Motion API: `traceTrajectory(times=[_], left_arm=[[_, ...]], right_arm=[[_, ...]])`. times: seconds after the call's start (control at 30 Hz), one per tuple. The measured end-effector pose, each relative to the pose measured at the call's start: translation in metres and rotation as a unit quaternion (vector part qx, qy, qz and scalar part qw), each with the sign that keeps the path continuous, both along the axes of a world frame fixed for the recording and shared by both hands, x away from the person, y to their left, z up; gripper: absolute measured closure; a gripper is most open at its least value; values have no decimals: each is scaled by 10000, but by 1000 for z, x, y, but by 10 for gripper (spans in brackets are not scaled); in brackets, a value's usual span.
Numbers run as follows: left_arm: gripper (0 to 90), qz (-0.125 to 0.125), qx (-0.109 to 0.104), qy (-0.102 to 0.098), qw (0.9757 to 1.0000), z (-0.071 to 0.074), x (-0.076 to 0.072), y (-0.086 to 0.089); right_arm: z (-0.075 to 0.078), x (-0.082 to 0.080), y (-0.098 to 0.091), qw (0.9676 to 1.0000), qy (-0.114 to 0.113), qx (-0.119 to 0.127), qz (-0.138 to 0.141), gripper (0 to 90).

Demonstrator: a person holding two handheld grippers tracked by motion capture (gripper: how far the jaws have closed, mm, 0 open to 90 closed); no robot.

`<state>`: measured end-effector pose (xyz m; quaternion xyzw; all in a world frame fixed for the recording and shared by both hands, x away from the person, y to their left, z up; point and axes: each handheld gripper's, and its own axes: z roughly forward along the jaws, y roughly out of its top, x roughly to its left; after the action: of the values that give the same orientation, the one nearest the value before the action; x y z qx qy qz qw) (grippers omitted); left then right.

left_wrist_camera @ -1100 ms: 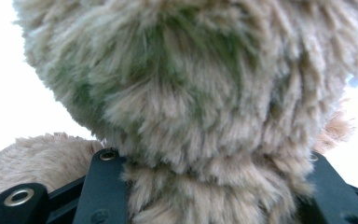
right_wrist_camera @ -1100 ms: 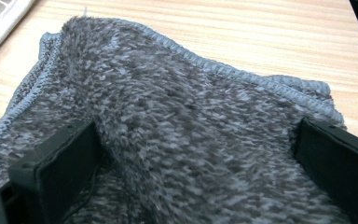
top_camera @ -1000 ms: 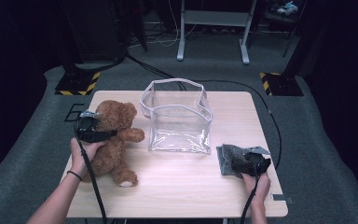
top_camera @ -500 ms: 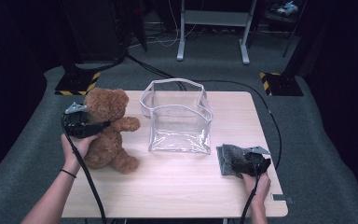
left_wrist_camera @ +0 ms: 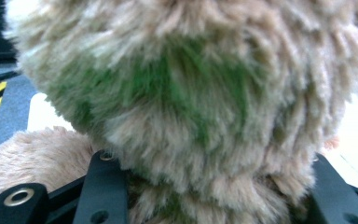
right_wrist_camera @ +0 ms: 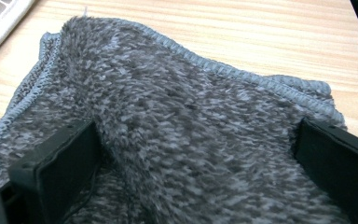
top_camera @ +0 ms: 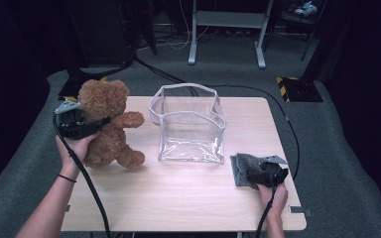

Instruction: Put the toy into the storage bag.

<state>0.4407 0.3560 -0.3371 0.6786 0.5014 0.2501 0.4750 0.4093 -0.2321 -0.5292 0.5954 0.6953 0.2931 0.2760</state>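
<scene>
Left gripper (top_camera: 95, 124) has its jaws part-way closed around the neck of the teddy bear (top_camera: 108, 124), fur bulging between both pads in the left gripper view (left_wrist_camera: 191, 116), so the bear is held. Bear sits upright, left of the clear bag (top_camera: 188, 124), well apart from it, feet low over the table (top_camera: 178, 203); whether they touch the wood I cannot tell.

Risks, as I judge them:
- Grip is on soft plush at the neck, so the body hangs below. Heavy bottom could swing and the fur could slide out of the pads during a lift.
- Bag is floppy, its rim sagging inward on the near-left side. A bear leg catching that rim would fold the wall or tip the bag toward its right.
- Bear looks nearly as wide as the bag mouth, so a tilted entry may jam.
- Left cable trails across the table on the bear's near side and could snag.

Right gripper (top_camera: 258, 174) sits right of the bag, near its front corner, jaws wide apart astride the grey cloth (right_wrist_camera: 191, 130), which bunches between them. Whether the pads press it, I cannot tell.

Pose: left forearm comes in from the near-left edge, wrist cocked up, gripper level, pointing toward the bag. Right hand low on the table, gripper pointing at the bag.
</scene>
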Motion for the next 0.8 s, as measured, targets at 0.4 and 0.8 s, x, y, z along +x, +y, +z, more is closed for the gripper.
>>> traceTrajectory(times=[0.4, 0.8], left_arm=[[517, 49, 73, -211, 9997, 30, 11, -1], [514, 102, 52, -363, 9993, 56, 27, -7]], right_arm=[[0, 0, 0, 10000, 6, -13, 16, 0], [0, 0, 0, 10000, 2, -6, 4, 0]])
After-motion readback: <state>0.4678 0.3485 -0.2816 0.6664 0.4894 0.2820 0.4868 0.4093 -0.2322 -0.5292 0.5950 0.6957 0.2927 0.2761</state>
